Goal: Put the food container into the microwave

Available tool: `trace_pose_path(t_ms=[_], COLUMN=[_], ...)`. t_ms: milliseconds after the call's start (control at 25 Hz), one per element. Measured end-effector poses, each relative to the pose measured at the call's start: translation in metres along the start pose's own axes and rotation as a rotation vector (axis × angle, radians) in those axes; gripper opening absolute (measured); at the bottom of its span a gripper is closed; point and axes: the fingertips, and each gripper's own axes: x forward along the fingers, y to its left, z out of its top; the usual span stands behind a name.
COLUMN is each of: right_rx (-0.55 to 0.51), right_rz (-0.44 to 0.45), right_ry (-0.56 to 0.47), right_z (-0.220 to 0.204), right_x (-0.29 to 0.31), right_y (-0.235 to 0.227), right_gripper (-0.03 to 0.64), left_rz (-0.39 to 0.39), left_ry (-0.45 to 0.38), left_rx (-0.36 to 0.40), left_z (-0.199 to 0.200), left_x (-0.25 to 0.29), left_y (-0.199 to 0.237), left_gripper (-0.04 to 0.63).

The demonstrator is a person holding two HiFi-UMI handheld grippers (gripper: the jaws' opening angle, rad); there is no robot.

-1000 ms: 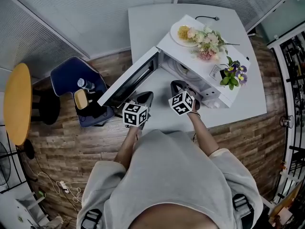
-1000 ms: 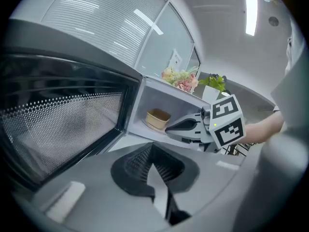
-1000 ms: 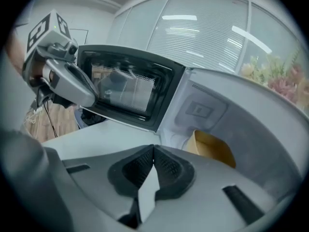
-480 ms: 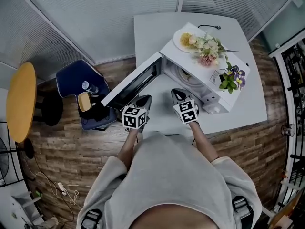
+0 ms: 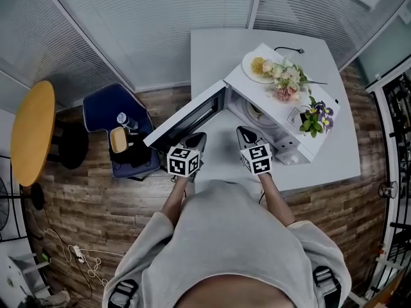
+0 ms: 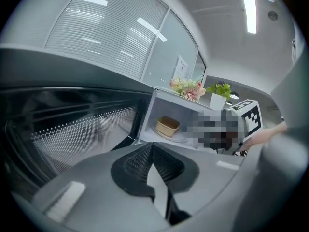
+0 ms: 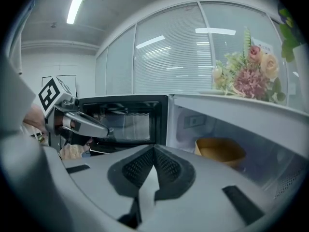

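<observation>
The tan food container (image 6: pixel 167 125) sits inside the white microwave (image 5: pixel 292 140) on its turntable plate, and it shows again as the container (image 7: pixel 219 151) in the right gripper view. The microwave door (image 5: pixel 186 115) stands swung wide open to the left. My left gripper (image 5: pixel 196 138) hovers over the table just in front of the door, jaws shut and empty, as its own view of the left gripper (image 6: pixel 152 149) confirms. My right gripper (image 5: pixel 244 132) is held in front of the open cavity, a short way from the container, also shut on nothing, seen as the right gripper (image 7: pixel 154 151) in its own view.
A plate with flowers (image 5: pixel 273 69) and a small potted plant (image 5: pixel 313 111) rest on the microwave's top. The white table (image 5: pixel 218 50) ends just in front of the person. A blue chair (image 5: pixel 106 111) holding a bottle and a yellow round table (image 5: pixel 29 136) stand to the left.
The head camera has shifted, so the table and microwave sit lower and further right in frame. Both grippers stay shut in front of the open microwave, slightly further back from it.
</observation>
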Motion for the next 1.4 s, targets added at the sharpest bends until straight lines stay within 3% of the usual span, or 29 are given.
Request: trace_pose_path(t_ms=[1400], right_rx=[-0.011], right_rz=[-0.002], right_ry=[0.018], right_z=[-0.0021], right_x=[0.0067], right_y=[-0.0030], right_gripper=[0.013], left_rz=[0.007], left_ry=[-0.006], left_rx=[-0.016], left_z=[0.0046], left_x=[0.0083], left_y=[0.0076], left_gripper=[0.011])
